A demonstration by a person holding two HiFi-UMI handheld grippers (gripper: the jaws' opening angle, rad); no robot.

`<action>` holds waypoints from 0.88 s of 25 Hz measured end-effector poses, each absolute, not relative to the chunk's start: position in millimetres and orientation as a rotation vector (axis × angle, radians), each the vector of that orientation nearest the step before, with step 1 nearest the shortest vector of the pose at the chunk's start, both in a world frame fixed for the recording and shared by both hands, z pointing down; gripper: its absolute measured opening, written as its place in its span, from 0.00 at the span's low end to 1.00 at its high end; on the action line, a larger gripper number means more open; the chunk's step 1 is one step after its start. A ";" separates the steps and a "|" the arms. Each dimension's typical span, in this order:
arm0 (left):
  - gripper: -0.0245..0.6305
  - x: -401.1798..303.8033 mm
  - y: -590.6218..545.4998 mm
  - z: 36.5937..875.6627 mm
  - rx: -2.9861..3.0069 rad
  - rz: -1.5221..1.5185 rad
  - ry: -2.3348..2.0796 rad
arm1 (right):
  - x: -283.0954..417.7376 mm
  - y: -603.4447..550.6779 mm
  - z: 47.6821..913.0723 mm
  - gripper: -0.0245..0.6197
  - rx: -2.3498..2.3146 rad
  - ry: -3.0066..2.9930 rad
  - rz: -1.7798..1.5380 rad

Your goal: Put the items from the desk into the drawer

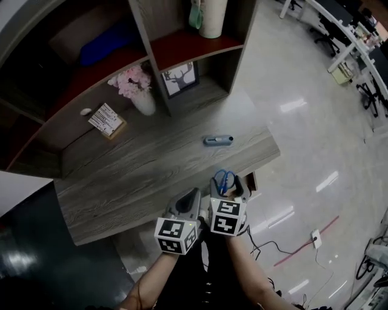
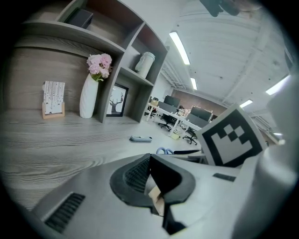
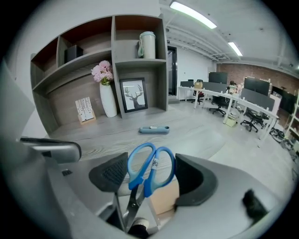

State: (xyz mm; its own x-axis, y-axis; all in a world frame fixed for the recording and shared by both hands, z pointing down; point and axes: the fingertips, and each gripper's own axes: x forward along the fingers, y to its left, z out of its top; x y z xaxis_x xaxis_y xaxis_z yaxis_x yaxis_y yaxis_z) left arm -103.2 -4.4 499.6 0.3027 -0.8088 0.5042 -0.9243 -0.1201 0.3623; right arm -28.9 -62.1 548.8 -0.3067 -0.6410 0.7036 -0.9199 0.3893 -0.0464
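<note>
R gripper (image 1: 229,184) clamped on blue scissors (image 3: 142,161), handles up, at near edge of desk (image 1: 133,175). L gripper (image 2: 150,172) closed, empty, just beside it. Cutter (image 1: 217,140) on desk beyond; vase (image 1: 144,102), frame (image 1: 180,79) at back.

A grey wood-grain surface (image 1: 151,175) backs onto a shelf unit (image 1: 147,36) with dark cubbies. The pale floor (image 1: 303,121) gleams with reflections. Strip lights (image 3: 191,14) run overhead, and office desks (image 3: 247,99) stand beyond.
</note>
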 end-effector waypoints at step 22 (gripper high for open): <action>0.05 -4.6 12.3 511.8 2.105 0.346 -1.311 | 81.7 -29.1 563.7 0.55 1.557 -1.900 0.737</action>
